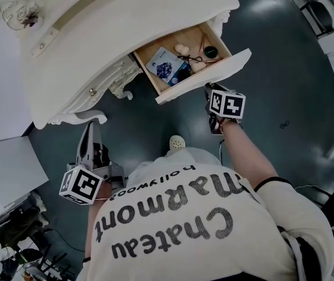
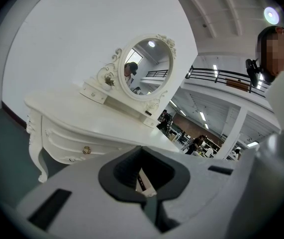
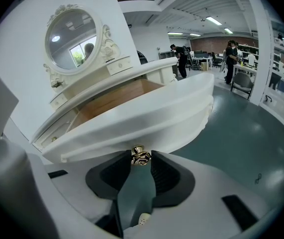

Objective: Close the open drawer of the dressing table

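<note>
The white dressing table point(image 1: 96, 34) has its right-hand drawer point(image 1: 205, 75) pulled out. Several small items lie inside on the wooden bottom, among them a blue packet point(image 1: 165, 68). In the right gripper view the curved drawer front point(image 3: 142, 118) fills the middle. Its gold knob point(image 3: 140, 156) sits between the tips of my right gripper point(image 3: 141, 159), which is shut on it. From above, that right gripper point(image 1: 209, 89) meets the drawer front from below. My left gripper point(image 1: 89, 127) hangs shut and empty by the table's left leg, its jaws point(image 2: 142, 180) aimed at the table.
An oval mirror point(image 2: 146, 66) stands on the tabletop. The left drawer is closed, its gold knob point(image 2: 86, 150) showing. A white box point(image 1: 3, 163) sits on the floor at left. My shoe point(image 1: 177, 141) is below the drawer. People and a chair point(image 3: 241, 83) stand far behind.
</note>
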Motion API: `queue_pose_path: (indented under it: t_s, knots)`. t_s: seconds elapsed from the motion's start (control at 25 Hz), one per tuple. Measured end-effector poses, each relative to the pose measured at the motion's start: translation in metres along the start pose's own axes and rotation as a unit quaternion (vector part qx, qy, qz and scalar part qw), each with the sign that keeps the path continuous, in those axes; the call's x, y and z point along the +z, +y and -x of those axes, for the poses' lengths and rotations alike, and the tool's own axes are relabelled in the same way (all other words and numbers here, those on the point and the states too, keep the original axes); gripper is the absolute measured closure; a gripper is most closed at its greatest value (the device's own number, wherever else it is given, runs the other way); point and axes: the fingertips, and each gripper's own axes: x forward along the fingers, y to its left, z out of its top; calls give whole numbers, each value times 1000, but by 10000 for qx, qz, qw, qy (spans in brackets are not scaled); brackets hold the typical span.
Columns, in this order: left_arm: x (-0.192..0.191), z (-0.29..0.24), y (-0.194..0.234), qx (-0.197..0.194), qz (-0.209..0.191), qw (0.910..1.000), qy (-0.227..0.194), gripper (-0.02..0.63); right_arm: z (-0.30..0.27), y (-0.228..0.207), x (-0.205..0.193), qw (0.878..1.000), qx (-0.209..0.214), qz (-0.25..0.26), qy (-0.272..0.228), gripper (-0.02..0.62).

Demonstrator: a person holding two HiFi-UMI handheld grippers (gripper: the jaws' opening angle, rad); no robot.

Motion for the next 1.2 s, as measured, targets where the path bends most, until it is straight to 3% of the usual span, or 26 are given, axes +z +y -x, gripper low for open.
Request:
queue_pose_path:
  t_s: [0.32, 1.2]
  knots:
    - [0, 2, 5, 68, 94, 9999, 0, 598, -2, 1, 2, 9997, -19, -260, -40, 454]
    - [3, 7, 17, 188, 140, 9997, -34, 598, -11, 6, 9, 9994, -140, -328, -25, 454]
